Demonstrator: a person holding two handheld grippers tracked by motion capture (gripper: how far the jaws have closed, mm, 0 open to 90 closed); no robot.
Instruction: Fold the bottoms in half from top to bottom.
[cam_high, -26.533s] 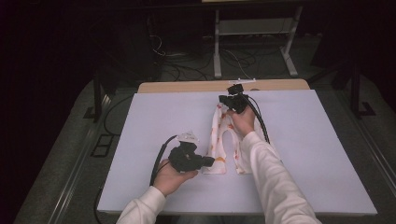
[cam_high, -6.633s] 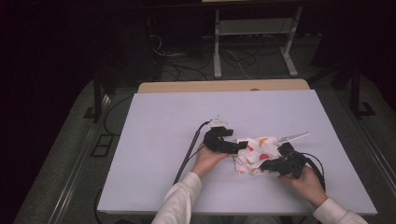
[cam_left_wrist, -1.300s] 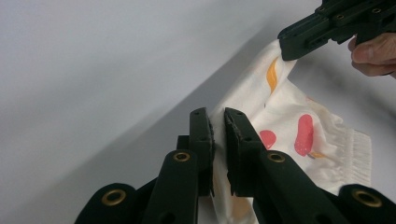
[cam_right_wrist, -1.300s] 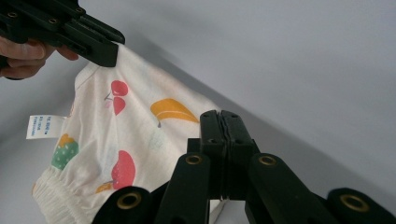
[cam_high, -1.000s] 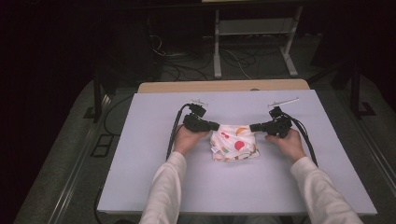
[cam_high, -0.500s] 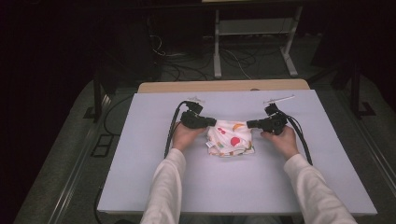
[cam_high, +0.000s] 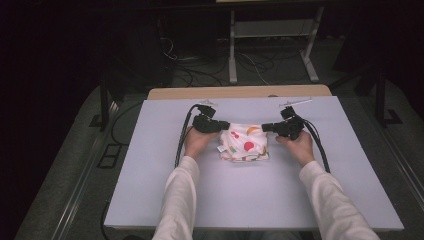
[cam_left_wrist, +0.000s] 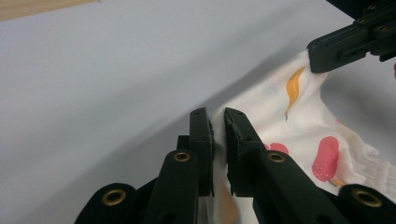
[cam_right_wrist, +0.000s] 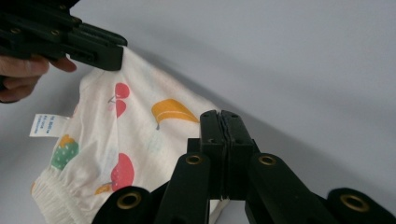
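Fruit-printed white cotton garment (cam_high: 245, 145) is hanging folded between the left hand-held gripper (cam_high: 223, 126) and right hand-held gripper (cam_high: 266, 128), both clamping its upper corners; lowering it flat onto the lavender desk (cam_high: 240, 195) is looking next.

Around the bench

The pale bench (cam_high: 150, 165) has a wooden strip (cam_high: 235, 92) along its 12 o'clock edge. Beyond that, a white metal stand (cam_high: 272, 45) rises from the dark floor (cam_high: 75, 150), with loose cables (cam_high: 185, 57) at about 11 o'clock.

high: above, forward-down | gripper views: close | shared: cloth (cam_high: 244, 143)
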